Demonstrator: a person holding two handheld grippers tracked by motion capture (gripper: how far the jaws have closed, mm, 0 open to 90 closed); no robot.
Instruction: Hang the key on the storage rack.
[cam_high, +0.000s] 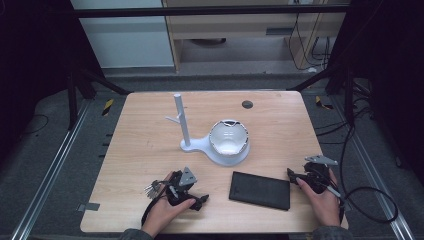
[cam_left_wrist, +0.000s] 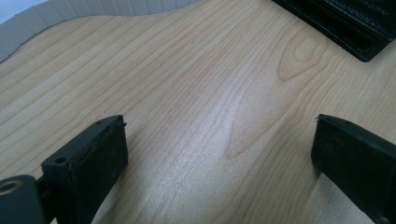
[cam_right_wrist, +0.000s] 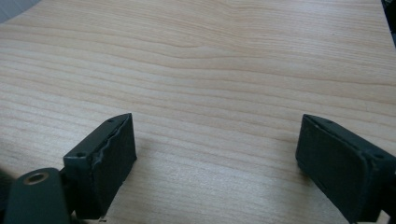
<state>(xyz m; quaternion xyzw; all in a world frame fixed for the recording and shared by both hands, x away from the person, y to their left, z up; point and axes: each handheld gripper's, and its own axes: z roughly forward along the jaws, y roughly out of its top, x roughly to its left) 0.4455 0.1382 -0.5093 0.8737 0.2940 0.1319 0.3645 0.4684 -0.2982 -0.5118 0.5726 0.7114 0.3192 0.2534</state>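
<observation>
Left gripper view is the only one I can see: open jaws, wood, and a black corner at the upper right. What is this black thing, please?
Observer: It is a black wallet. It lies flat on the table, between the left gripper and the right gripper.
Operator: Is something lying behind my gripper, where this camera cannot look?
Observer: Yes, a bunch of keys lies on the wood close beside the left gripper, on the side away from the wallet.
</observation>
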